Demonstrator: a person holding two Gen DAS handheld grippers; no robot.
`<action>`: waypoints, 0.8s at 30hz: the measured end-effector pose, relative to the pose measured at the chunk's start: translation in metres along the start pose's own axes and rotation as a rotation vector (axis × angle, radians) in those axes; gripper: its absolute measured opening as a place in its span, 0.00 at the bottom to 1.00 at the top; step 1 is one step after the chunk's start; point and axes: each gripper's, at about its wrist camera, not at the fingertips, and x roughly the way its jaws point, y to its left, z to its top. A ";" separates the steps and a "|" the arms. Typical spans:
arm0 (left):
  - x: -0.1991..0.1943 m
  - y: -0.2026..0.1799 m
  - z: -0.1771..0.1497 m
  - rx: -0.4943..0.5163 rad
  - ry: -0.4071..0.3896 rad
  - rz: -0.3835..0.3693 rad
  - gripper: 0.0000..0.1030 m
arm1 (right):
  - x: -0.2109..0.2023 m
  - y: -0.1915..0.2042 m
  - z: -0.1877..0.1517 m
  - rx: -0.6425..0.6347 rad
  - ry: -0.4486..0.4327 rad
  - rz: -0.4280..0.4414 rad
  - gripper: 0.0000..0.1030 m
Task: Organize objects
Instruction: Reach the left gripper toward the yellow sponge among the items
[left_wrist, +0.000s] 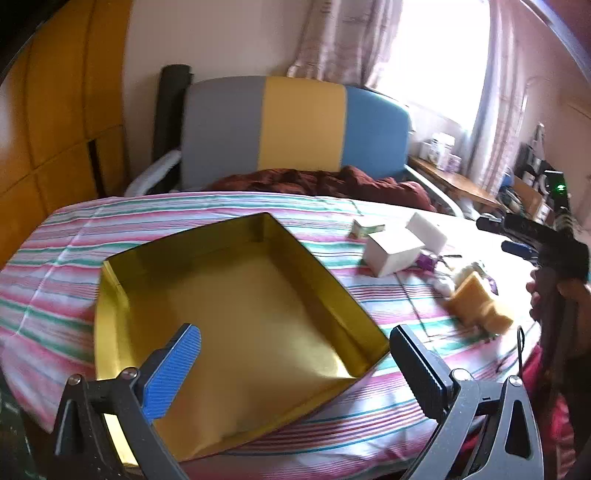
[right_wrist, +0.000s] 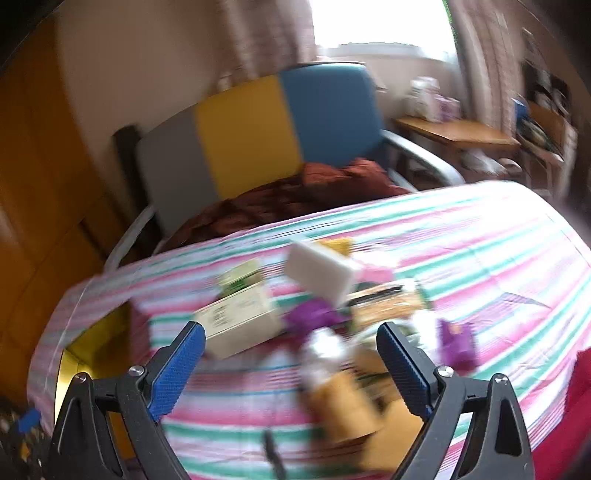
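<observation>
An empty gold box (left_wrist: 236, 314) lies open on the striped bedcover (left_wrist: 66, 266). Over its near edge my left gripper (left_wrist: 295, 349) hangs open with nothing between its fingers. To the right of the box lies a heap of small things: a white carton (left_wrist: 393, 251), a white block (left_wrist: 428, 230), a tan sponge-like block (left_wrist: 476, 302) and purple scraps. The right gripper (left_wrist: 517, 236) shows at that heap's far right edge. In the blurred right wrist view my right gripper (right_wrist: 291, 338) stands open above the same heap: a cream carton (right_wrist: 240, 321), a white block (right_wrist: 321, 273), purple packets (right_wrist: 314, 314), a tan packet (right_wrist: 351, 406).
A grey, yellow and blue chair back (left_wrist: 295, 125) with a dark red blanket (left_wrist: 332, 184) stands behind the bed. A wooden wardrobe (left_wrist: 55, 129) fills the left. A wooden side table (left_wrist: 454, 181) with jars sits under the bright window. A hand (left_wrist: 554, 295) holds the right tool.
</observation>
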 end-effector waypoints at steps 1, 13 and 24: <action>0.001 -0.003 0.001 0.009 0.007 -0.016 1.00 | 0.001 -0.011 0.003 0.028 0.000 -0.012 0.93; 0.042 -0.076 0.020 0.194 0.078 -0.198 1.00 | 0.009 -0.091 0.006 0.317 -0.023 0.029 0.93; 0.110 -0.167 0.033 0.406 0.161 -0.317 0.99 | 0.007 -0.122 0.001 0.475 -0.033 0.126 0.93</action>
